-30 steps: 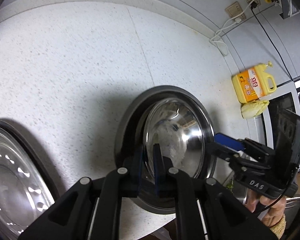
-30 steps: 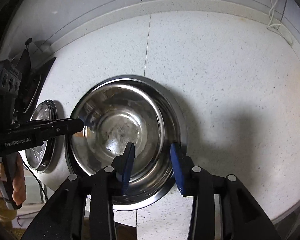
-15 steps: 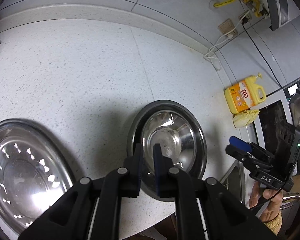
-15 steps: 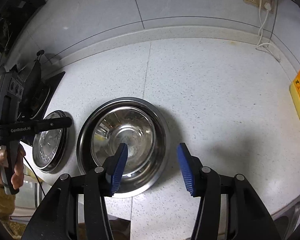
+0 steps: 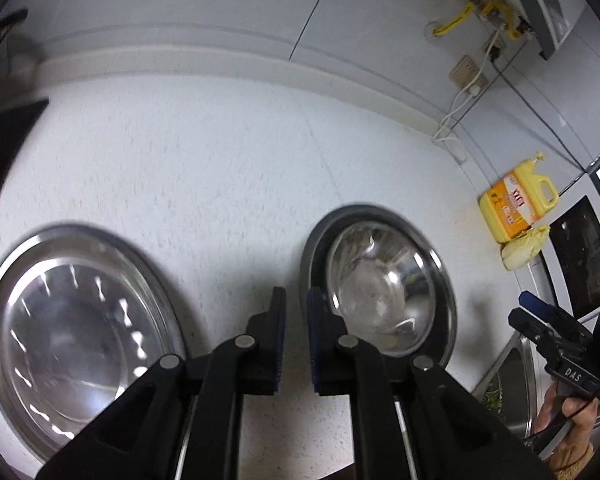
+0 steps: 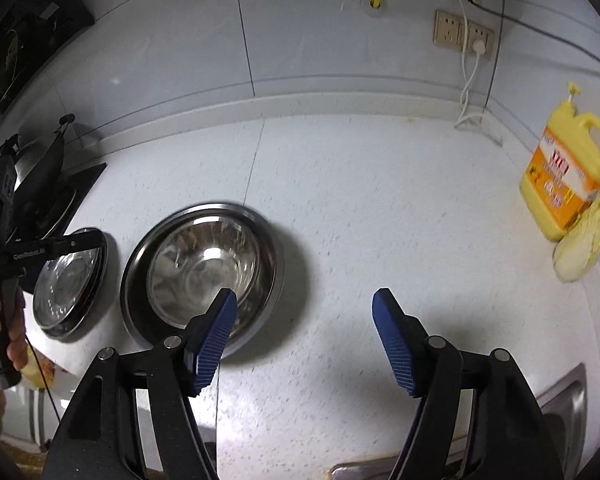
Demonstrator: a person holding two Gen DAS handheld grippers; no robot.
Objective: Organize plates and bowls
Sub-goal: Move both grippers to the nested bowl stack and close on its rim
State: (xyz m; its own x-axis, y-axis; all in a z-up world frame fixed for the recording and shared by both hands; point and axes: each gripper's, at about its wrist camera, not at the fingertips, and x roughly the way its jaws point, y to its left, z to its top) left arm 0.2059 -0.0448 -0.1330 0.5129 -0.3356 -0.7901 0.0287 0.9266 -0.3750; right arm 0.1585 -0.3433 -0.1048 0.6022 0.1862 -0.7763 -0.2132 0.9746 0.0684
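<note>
Bowl [image 6: 204, 268] sits nested inside a wider steel plate [image 6: 140, 316] on the white speckled worktop [image 6: 380, 200], with a second steel plate [image 5: 76, 332] lying apart to its left. All three pieces are polished stainless steel, round, thin-walled and mirror-bright, with light streaks across the inner faces.

Handling judgement: these pieces are likely light and rigid, not fragile, but smooth and slippery. A pinch across the thin rim is the only practical hold; the curved walls offer no purchase. Expect the nested pair to slide on the worktop if pushed sideways, and the bowl to shift within the plate beneath it.

Left claw [image 5: 296, 336]: fingers drawn nearly together with only a narrow gap, nothing between them, positioned above the worktop between the separate plate and the nested pair, touching neither as far as can be seen.

Right claw [image 6: 304, 336]: fingers spread wide, holding nothing, above the worktop just right of the nested pair; its left finger overlaps the plate's rim in view.

Further out, a yellow detergent jug [image 6: 568, 176] and a pale cabbage [image 6: 584, 248] stand near the wall. A sink edge [image 6: 560, 396] shows at lower right.
</note>
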